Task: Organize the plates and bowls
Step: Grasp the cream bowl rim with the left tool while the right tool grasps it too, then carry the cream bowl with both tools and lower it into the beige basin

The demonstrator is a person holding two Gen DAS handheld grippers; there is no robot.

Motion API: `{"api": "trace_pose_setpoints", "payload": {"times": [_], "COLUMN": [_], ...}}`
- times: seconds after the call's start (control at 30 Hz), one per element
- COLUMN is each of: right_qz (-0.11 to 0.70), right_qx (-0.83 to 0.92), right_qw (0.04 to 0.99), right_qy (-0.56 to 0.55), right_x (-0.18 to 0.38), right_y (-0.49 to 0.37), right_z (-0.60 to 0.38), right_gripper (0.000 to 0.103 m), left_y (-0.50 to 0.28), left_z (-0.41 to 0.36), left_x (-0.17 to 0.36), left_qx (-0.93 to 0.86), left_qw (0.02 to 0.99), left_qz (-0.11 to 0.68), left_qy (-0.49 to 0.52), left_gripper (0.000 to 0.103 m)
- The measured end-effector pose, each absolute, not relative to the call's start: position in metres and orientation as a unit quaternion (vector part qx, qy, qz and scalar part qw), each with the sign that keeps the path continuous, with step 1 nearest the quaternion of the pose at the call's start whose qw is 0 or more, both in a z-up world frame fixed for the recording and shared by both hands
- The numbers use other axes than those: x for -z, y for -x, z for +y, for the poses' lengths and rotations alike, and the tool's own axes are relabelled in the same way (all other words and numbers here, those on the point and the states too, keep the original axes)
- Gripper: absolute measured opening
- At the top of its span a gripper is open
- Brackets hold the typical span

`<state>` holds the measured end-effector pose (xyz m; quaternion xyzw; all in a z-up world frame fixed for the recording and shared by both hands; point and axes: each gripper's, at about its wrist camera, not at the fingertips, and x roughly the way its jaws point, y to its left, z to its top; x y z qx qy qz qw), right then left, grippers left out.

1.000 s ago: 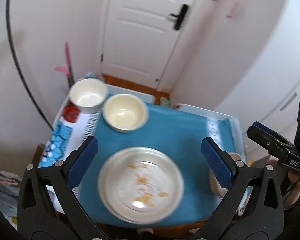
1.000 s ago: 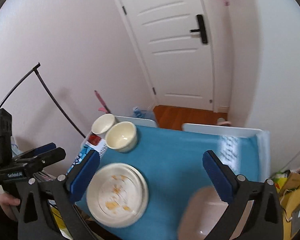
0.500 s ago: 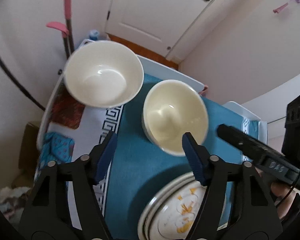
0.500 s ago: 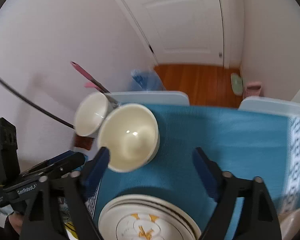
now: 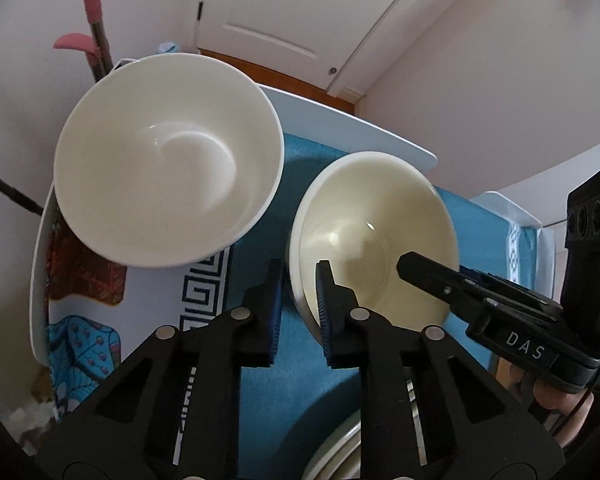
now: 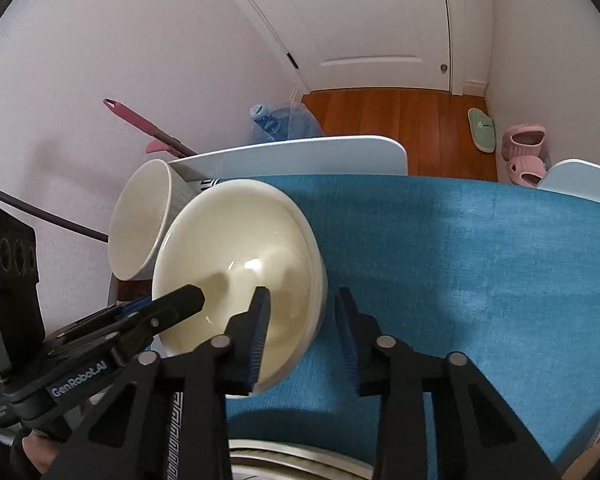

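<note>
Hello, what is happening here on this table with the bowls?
A person holds a gripper in each hand, and both work on the cream bowl on the blue cloth. The left gripper is shut on its near rim. The right gripper straddles the opposite rim, its jaws closing. The white bowl beside it is untouched.

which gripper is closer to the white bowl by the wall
Left. The left gripper straddles the cream bowl's rim on the side facing the white bowl; the right gripper straddles the cream bowl's opposite rim.
</note>
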<state>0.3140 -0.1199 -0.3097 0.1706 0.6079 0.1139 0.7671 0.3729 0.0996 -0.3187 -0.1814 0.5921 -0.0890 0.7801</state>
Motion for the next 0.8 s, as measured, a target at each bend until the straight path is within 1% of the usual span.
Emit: {"api": "trace_pose_setpoints", "payload": {"times": [0.07,0.17,0.3,0.5,0.8], "right_qz": [0.608,0.606,0.607,0.599,0.563], "right_qx": [-0.107,-0.104,-0.1,-0.098,-0.1], "right_qw": [0.769,0.769,0.772,0.779,0.803], "right_qy": [-0.167,-0.175,-0.159,-0.157,-0.167], "right_x": [0.311,0.312,0.311,0.298,0.247], "right_y": [-0.315,-0.316,-0.317,-0.313,-0.291], "right_z": [-0.12,-0.121,-0.117,-0.119,-0.142], "right_gripper": [0.017,0.017,0.017,0.017,0.017], "left_y": [-0.375,-0.377,-0.377,-0.378,-0.36], "left_z": [0.1,0.098,0.092,0.084,0.053], "left_x": [0.319,0.319,0.315,0.299,0.233], "left_qx": [0.09,0.091,0.089,0.093,0.101], "left_qw": [0.782,0.785,0.788,0.792,0.82], "left_qz": [0.592,0.592,0.592,0.589,0.552], "left_qy": [0.174,0.157,0.144,0.134,0.115], "left_gripper": [0.014,0.014,0.014,0.014,0.014]}}
